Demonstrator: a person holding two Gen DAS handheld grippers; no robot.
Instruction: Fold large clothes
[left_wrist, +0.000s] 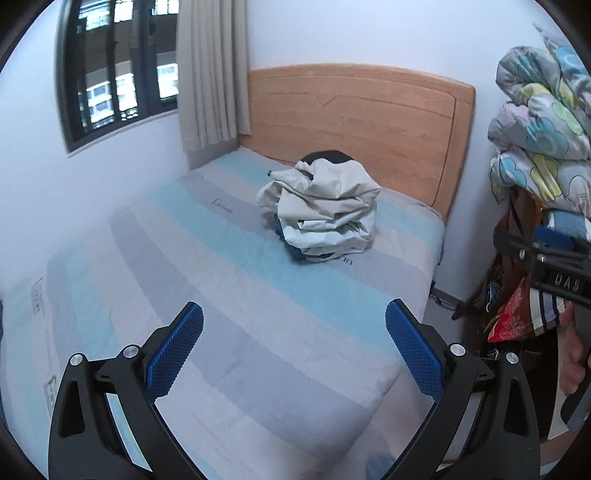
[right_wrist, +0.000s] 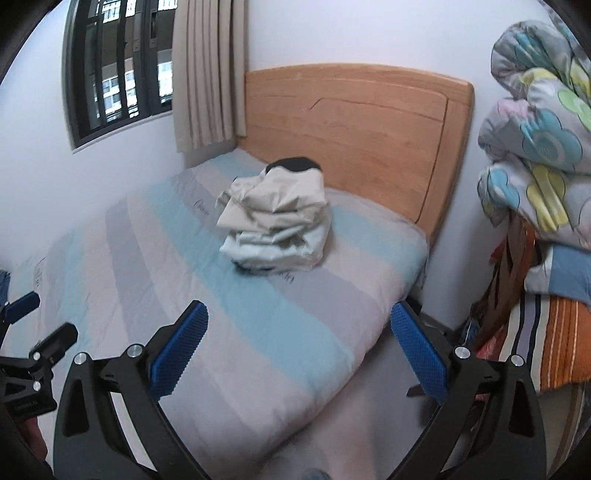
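Left cam: my left claw (left_wrist: 294, 343) is spread wide with nothing in it, and the pale garment (left_wrist: 321, 210) sits bunched up near the headboard (left_wrist: 369, 118), well away on the mattress (left_wrist: 258, 295).

Right cam: right claw (right_wrist: 300, 343) is gaping empty too. My worry is pinching one random wrinkle and dragging the dark clothes (right_wrist: 293, 163) underneath along with it.

A bed (left_wrist: 258, 314) with a blue-and-grey striped cover and wooden headboard (left_wrist: 369, 122) lies ahead of each hand-held gripper; a crumpled pale garment pile (left_wrist: 325, 206) rests on it, well beyond the fingertips, near the headboard.
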